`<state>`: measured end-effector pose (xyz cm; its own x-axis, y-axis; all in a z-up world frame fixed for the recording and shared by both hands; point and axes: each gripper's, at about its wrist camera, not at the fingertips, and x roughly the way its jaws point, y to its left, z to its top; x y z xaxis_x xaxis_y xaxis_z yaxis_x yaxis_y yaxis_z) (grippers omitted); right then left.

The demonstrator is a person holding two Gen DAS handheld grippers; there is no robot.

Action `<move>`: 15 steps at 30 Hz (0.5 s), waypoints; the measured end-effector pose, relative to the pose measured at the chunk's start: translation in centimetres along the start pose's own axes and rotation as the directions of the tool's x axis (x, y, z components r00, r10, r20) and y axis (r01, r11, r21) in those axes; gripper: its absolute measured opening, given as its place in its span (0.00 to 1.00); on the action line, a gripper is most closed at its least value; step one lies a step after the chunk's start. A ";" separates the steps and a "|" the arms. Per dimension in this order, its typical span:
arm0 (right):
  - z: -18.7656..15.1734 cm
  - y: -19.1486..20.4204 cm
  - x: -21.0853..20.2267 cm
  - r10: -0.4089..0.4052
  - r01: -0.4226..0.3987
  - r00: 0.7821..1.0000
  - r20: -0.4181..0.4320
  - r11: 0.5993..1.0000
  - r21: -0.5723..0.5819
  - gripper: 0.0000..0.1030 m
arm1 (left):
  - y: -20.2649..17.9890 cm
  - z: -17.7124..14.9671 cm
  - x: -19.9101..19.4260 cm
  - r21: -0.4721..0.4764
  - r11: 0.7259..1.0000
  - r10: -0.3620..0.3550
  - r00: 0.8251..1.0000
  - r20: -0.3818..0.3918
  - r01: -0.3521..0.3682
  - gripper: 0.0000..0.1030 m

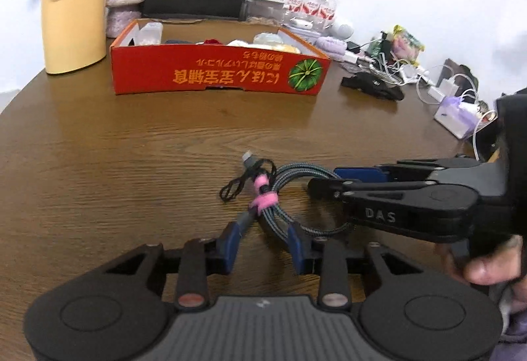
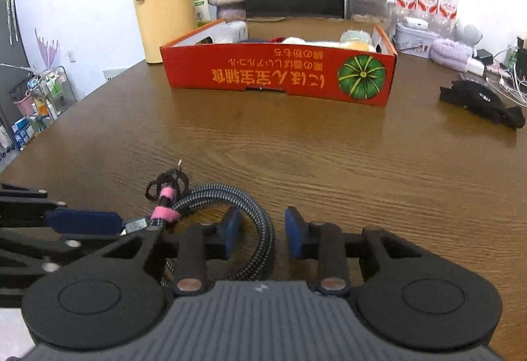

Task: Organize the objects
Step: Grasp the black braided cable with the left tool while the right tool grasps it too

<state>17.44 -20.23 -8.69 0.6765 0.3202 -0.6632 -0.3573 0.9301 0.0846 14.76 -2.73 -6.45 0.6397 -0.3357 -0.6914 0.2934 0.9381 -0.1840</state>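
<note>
A grey braided cable bundle (image 1: 280, 178) (image 2: 230, 196), tied with a pink strap (image 1: 263, 201), lies on the brown table (image 1: 131, 146) in front of both grippers. My left gripper (image 1: 268, 222) is shut on the strands just below the pink strap, and its blue pad (image 2: 82, 222) reaches in from the left. My right gripper (image 2: 260, 219) (image 1: 324, 181) comes in from the right. One of its fingers sits inside the cable loop. The cable runs between its pads with a gap on each side. A red open box (image 1: 214, 74) (image 2: 263, 71) with several items inside stands farther back.
A yellow thermos jug (image 1: 74, 8) and a vase stand left of the box, with a black chair behind. Water bottles (image 1: 309, 1), chargers and white cords (image 1: 411, 71) and a black strap (image 2: 481, 100) crowd the right side. A hand (image 1: 487, 268) holds the right gripper.
</note>
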 end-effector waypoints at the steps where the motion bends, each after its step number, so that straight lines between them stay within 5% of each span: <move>1: -0.1 0.1 -0.1 -0.003 0.003 1.000 0.003 1.000 0.011 0.15 | 0.1 -0.1 0.0 -0.008 1.000 -0.006 1.000 0.007 0.006 0.30; 8: -0.5 -0.6 -0.8 -0.023 0.023 1.000 0.001 0.997 0.074 0.13 | 1.6 0.3 -0.1 -0.047 0.999 -0.027 1.000 -0.005 0.026 0.31; 11: -0.8 0.6 -1.2 -0.051 0.051 0.999 -0.005 0.996 0.067 0.13 | 0.5 0.0 0.0 -0.045 0.994 -0.096 0.995 -0.014 0.095 0.48; 15: -1.6 1.3 -1.9 -0.055 0.055 0.998 -0.007 0.996 0.077 0.15 | -0.1 -0.1 0.5 -0.048 0.997 -0.063 0.998 0.010 0.063 0.35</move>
<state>14.72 -19.91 -8.50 0.6903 0.2677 -0.6722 -0.2690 0.9574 0.1050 14.96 -2.94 -6.88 0.6272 -0.3947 -0.6714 0.2985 0.9181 -0.2608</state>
